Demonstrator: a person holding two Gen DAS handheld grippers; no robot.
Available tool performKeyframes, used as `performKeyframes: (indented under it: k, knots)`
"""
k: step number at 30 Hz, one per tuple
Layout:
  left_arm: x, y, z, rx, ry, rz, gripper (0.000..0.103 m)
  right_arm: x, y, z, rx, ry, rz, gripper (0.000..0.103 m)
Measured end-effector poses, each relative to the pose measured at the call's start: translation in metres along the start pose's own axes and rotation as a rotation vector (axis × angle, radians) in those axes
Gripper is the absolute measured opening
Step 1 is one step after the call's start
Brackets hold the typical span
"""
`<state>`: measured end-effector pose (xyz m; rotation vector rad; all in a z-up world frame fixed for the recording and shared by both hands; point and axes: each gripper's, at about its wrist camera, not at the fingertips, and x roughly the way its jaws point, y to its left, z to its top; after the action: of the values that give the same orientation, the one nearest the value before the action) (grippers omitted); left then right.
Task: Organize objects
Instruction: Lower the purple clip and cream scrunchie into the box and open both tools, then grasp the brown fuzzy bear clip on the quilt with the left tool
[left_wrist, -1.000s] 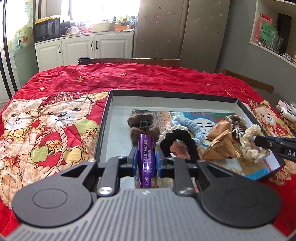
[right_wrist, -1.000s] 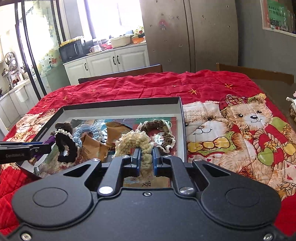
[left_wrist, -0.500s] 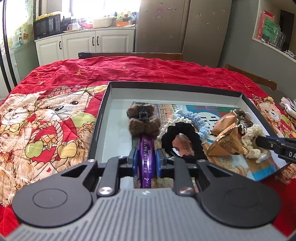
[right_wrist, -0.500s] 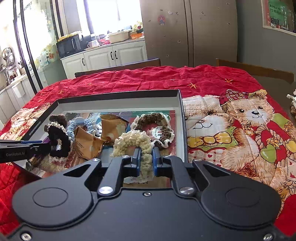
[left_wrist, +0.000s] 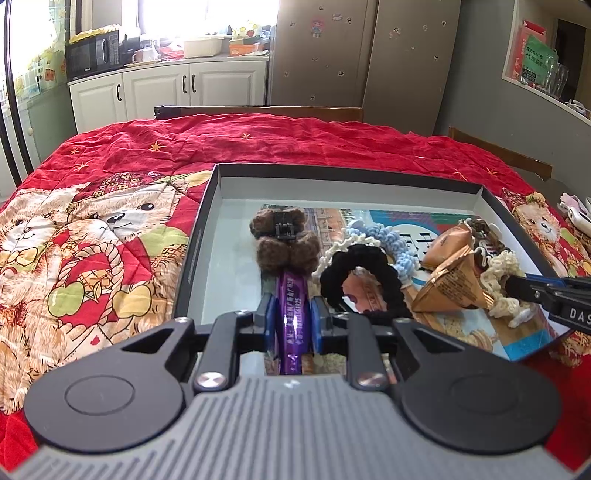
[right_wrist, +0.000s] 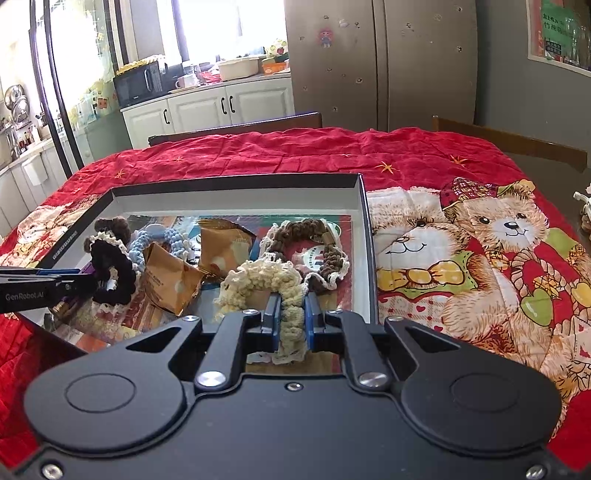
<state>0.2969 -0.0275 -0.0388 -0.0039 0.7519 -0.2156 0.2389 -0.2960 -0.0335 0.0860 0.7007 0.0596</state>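
A shallow black box (left_wrist: 369, 173) (right_wrist: 236, 182) lies on the red bear quilt and holds hair ties and snack packets. My left gripper (left_wrist: 292, 320) is shut on a purple snack stick (left_wrist: 291, 314) over the box's near left part, behind a brown furry hair clip (left_wrist: 284, 240). My right gripper (right_wrist: 291, 320) is shut on a cream crocheted scrunchie (right_wrist: 258, 280) near the box's near right part. A black scrunchie (left_wrist: 360, 280) (right_wrist: 110, 266), a blue scrunchie (left_wrist: 395, 243) (right_wrist: 155, 240), two gold wrapped packets (left_wrist: 450, 284) (right_wrist: 173, 277) and a brown scrunchie (right_wrist: 314, 243) lie between.
The red quilt (left_wrist: 110, 229) (right_wrist: 480, 258) covers the table around the box. Chair backs (left_wrist: 258, 110) (right_wrist: 517, 142) stand at the far edge. Small pale objects (left_wrist: 576, 210) lie at the right edge. Kitchen cabinets and a fridge are behind.
Both grippers have dropped lower and nearer to the box with their loads. The purple stick now reaches up to the brown hair clip. The cream scrunchie sits lower in the box.
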Motion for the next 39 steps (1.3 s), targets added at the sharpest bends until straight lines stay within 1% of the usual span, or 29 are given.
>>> performKeyframes:
  k: [5,6,7,9,11,15,17,24,29,34,36,39]
  knots:
    - [0.000,0.000,0.001,0.002,-0.002,0.001,0.026,0.001,0.001,0.000,-0.008,0.002,0.002,0.013]
    - [0.000,-0.001,0.001,0.001,-0.003,0.002,0.031,0.001,0.001,0.000,-0.011,0.003,0.001,0.013]
    - [0.000,-0.001,0.001,0.001,-0.004,0.003,0.033,0.001,0.001,-0.001,-0.012,0.004,-0.001,0.014]
    - [-0.001,-0.002,0.000,0.004,-0.009,0.009,0.045,0.001,0.001,-0.001,-0.014,0.005,-0.003,0.015]
    - [-0.002,-0.002,0.000,0.009,-0.015,0.013,0.047,0.001,0.001,-0.001,-0.017,0.004,-0.005,0.018]
    - [-0.006,-0.002,0.000,0.015,-0.030,0.014,0.057,-0.001,0.001,-0.001,-0.016,-0.004,-0.008,0.022]
    - [-0.010,-0.002,0.001,0.015,-0.040,0.017,0.059,-0.003,0.000,0.000,-0.016,-0.010,-0.007,0.024]
    - [-0.035,-0.007,0.001,0.032,-0.091,0.021,0.070,-0.019,0.000,0.003,-0.015,-0.034,0.002,0.025]
    - [-0.059,-0.016,-0.010,0.076,-0.106,-0.026,0.071,-0.048,0.009,0.001,-0.055,-0.049,0.051,0.025]
    - [-0.081,-0.026,-0.028,0.128,-0.098,-0.108,0.071,-0.075,0.021,-0.012,-0.087,-0.034,0.108,0.025]
    - [-0.089,-0.033,-0.036,0.169,-0.094,-0.153,0.073,-0.084,0.026,-0.018,-0.094,-0.024,0.136,0.025]
    - [-0.098,-0.040,-0.047,0.217,-0.094,-0.186,0.074,-0.096,0.035,-0.032,-0.123,-0.008,0.174,0.025]
